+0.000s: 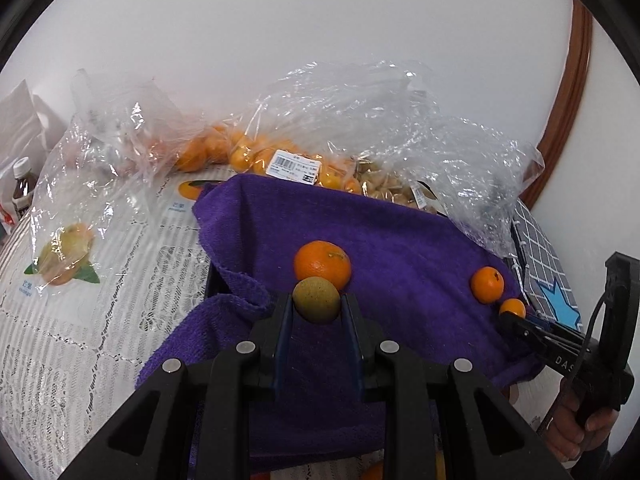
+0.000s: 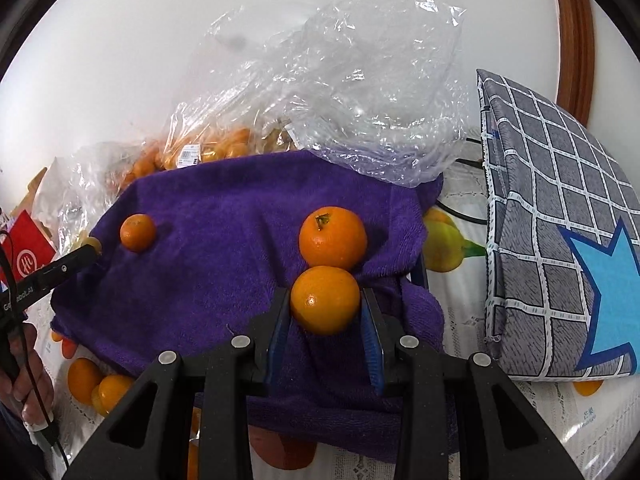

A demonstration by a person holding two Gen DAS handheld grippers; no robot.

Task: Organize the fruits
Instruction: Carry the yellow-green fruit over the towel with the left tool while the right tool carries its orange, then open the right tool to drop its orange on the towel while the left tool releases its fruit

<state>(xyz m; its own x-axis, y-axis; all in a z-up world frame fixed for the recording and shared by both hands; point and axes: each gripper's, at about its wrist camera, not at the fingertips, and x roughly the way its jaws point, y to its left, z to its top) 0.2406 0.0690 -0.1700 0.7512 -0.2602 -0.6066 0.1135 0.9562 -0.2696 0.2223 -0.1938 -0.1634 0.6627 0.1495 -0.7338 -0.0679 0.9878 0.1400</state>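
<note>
Left wrist view: the left gripper (image 1: 317,305), black with blue pads, pinches a small round yellow-green fruit (image 1: 316,299) between its fingertips, just above the purple towel (image 1: 400,236). The towel is thick, nappy terry cloth, rumpled into folds. Right behind the held fruit, a glossy tangerine (image 1: 322,265) rests on the towel, and to the right a smaller orange (image 1: 487,284) lies on the same cloth. Farther back, crinkled clear plastic bags (image 1: 384,120) hold many small oranges under a white barcode label (image 1: 294,168). A lace-patterned tablecloth (image 1: 100,300) covers the table on the left.

In the right wrist view, the right gripper (image 2: 325,307) clamps a smooth round orange (image 2: 325,300) between its blue ridged pads, also low over the towel. Touching it from behind sits a stemmed orange (image 2: 333,237), dimpled and shiny, on the towel. Well to the left, another small orange lies on the cloth. At the right stands a grey checked fabric cushion (image 2: 552,200) with a blue star shape. Beyond the towel, a wrinkled transparent bag rises against the white wall (image 2: 120,60).
</note>
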